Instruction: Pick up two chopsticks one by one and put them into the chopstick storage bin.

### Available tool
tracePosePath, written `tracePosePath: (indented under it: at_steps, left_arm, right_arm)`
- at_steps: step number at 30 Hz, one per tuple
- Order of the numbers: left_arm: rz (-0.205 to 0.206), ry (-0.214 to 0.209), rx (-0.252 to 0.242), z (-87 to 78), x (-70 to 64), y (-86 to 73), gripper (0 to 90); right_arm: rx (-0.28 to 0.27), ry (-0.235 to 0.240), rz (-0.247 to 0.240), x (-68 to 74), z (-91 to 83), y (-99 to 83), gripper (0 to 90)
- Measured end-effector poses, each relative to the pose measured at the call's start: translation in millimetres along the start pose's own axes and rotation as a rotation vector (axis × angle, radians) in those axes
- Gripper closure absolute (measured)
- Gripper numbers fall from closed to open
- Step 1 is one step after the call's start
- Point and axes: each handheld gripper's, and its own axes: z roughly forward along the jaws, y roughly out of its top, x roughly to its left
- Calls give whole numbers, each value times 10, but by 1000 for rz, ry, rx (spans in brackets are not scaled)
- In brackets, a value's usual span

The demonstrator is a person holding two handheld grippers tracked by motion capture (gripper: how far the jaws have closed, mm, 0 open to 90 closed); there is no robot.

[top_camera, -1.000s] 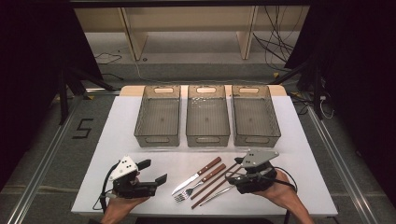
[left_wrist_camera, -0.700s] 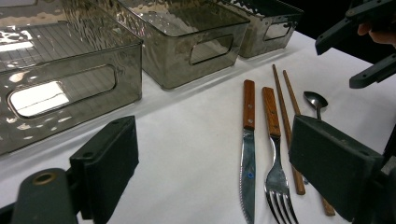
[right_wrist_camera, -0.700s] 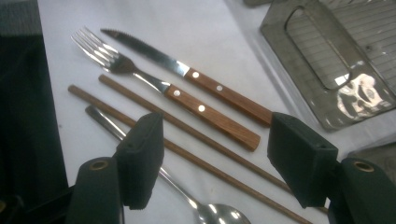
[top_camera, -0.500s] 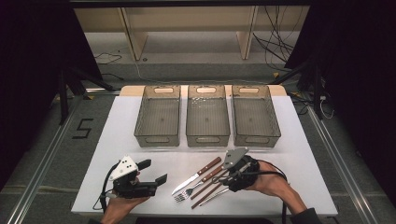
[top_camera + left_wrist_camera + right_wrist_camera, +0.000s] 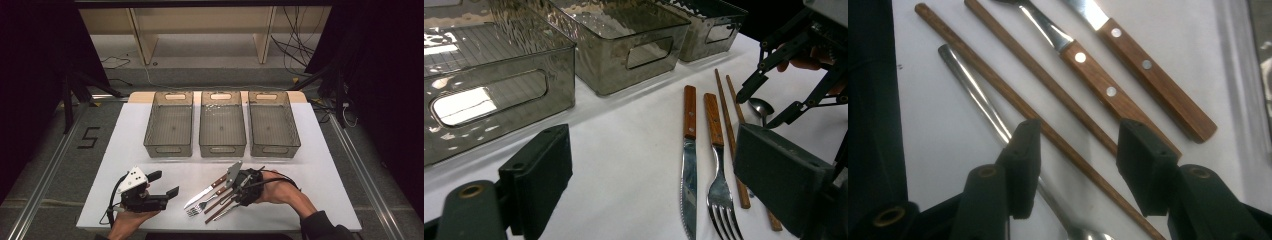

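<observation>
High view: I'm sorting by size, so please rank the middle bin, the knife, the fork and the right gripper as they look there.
1. Middle bin, clearly largest.
2. Right gripper.
3. Knife and fork: about the same length, so I won't rank them against each other.

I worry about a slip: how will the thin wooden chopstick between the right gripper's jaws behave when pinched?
The chopstick looks stiff and light. Being slender and flat on the table, it may roll or skid away. The right gripper is open over it.
</observation>
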Motion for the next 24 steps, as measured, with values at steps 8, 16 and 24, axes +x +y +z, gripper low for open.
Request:
tracePosePath:
  at_steps: [8,16,24]
  left_arm:
    - [1,-1,2,3,1,0,156]
    - [4,0,5,6,1,2,156]
    - [4,0,7,6,5,3,156]
  right_arm:
    - [51,42,-13,-18,91,36,587]
    - [87,71,-43,-18,147,52,613]
    - [132,87,-86,-27,215,143,635]
